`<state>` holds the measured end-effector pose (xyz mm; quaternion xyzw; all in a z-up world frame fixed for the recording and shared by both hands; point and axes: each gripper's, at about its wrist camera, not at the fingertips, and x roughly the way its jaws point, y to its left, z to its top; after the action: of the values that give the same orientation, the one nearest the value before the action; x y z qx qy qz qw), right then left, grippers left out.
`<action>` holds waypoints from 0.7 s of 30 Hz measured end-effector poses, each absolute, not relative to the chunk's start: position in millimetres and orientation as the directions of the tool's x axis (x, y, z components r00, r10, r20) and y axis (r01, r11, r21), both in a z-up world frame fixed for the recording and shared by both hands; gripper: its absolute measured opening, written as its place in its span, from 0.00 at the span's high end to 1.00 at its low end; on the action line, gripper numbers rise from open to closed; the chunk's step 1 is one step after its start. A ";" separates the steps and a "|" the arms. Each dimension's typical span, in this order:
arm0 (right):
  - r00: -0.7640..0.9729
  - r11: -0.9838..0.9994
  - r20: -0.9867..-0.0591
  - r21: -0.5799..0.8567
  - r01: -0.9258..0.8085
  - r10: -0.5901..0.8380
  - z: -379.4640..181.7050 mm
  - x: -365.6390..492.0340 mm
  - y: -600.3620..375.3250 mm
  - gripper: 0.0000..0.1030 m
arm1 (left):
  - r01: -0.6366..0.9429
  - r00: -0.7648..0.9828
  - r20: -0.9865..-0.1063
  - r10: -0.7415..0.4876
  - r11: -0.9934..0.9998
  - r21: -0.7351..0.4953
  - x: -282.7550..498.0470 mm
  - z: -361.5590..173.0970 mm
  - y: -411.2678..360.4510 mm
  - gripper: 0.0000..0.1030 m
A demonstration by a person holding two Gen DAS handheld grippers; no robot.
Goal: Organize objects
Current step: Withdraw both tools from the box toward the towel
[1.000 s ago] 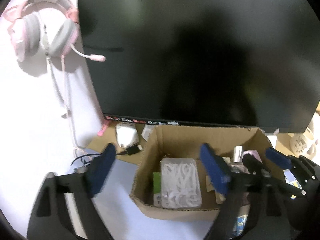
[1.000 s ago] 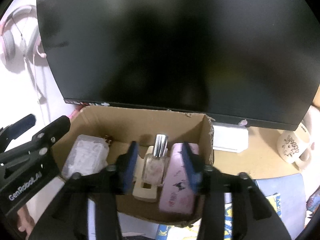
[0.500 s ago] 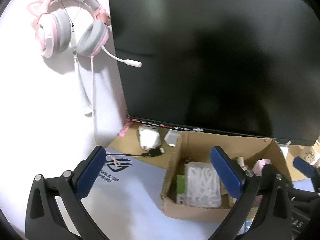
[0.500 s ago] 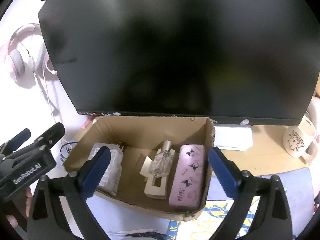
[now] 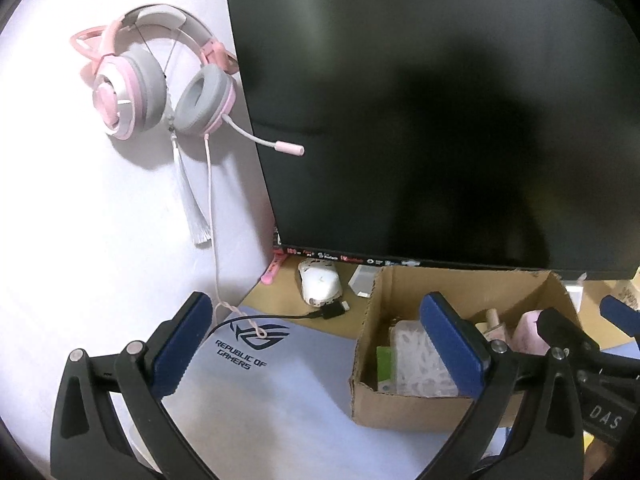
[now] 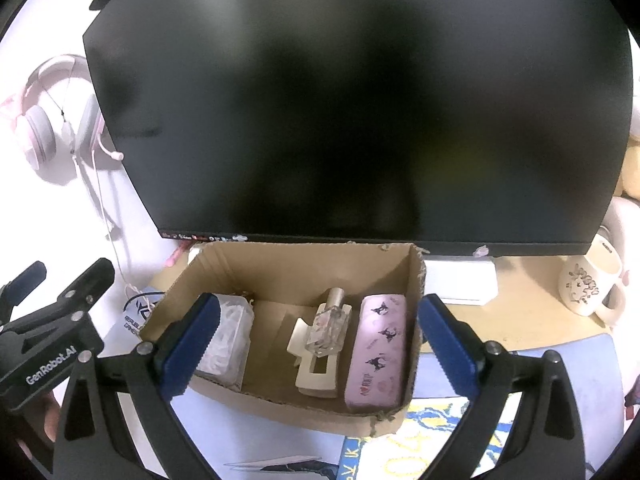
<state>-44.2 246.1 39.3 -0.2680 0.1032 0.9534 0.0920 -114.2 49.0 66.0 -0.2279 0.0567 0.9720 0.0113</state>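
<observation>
"REPUBLIC OF GAMERS" on mouse mat

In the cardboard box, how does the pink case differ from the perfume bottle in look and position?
The pink case is opaque and printed with small cartoon figures; the perfume bottle is clear glass with a metallic cap. The case is long and lies flat against the right wall of the cardboard box; the bottle is shorter and rests on a cream hair clip. Both lie inside the box, side by side.

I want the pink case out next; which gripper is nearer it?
Right. The right gripper hangs open over the pink case; the left gripper is off to its left.
</observation>
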 end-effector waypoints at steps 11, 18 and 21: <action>-0.845 -0.956 -0.515 0.149 -0.254 0.144 52.4 -20.8 252.5 0.00 | -0.031 -0.905 -0.422 -0.044 -0.985 0.169 -97.9 75.0 46.7 0.00; -0.829 -0.956 -0.529 0.101 -0.276 0.183 56.1 -10.3 247.4 0.00 | -0.013 -0.893 -0.446 -0.066 -0.985 0.171 -87.8 75.9 45.7 0.00; -0.819 -0.951 -0.538 0.096 -0.294 0.199 56.1 -5.8 248.4 0.00 | -0.022 -0.885 -0.461 -0.069 -0.981 0.191 -81.8 71.4 52.4 0.00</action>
<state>-5.8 248.4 56.1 -0.2713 0.0878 0.9497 0.1297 -81.8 52.4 71.4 -0.2399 0.0957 0.9660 -0.0122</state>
